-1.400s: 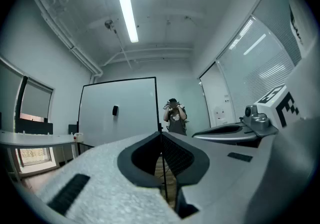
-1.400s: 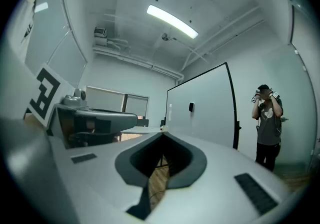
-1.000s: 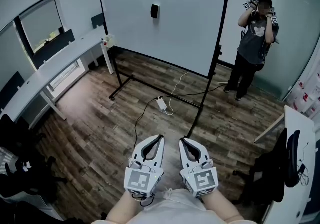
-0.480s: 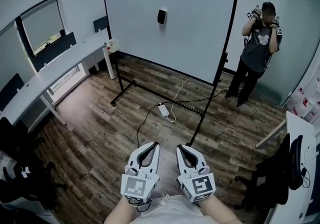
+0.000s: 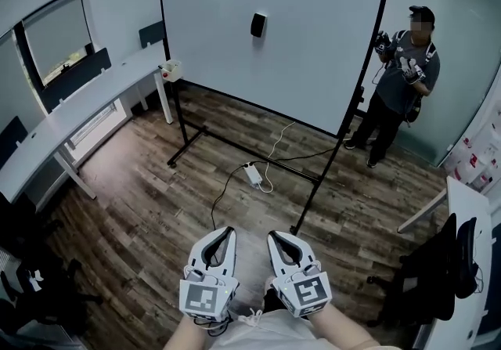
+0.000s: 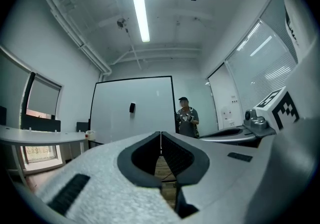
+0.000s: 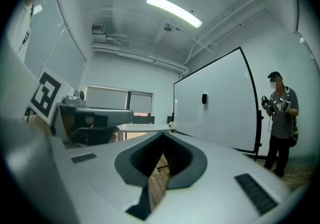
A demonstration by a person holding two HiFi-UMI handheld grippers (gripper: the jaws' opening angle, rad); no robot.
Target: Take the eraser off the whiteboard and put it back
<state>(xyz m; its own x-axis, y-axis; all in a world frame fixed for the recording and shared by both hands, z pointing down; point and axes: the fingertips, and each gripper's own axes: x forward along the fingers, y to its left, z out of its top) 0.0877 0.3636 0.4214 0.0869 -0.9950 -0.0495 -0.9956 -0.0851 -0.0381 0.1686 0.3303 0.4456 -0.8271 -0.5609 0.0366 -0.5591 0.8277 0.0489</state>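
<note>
Low in the head view, nearer its bottom edge than a second ago, the left gripper [image 5: 221, 231] and right gripper [image 5: 276, 236] sit side by side, each with its jaws pressed together on nothing. Well ahead of both tips, the black eraser [image 5: 257, 25] clings high on the whiteboard [image 5: 313, 51], untouched. Beyond the right gripper, beside the board, a person [image 5: 401, 86] has lowered both hands from head height to chest.

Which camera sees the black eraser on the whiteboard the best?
The head view. There the eraser is a clear dark block high on the whiteboard, seen nearly front on. In the left gripper view the eraser is only a tiny far-off speck; the right gripper view shows the eraser just as tiny, with the whiteboard slanted.
</note>
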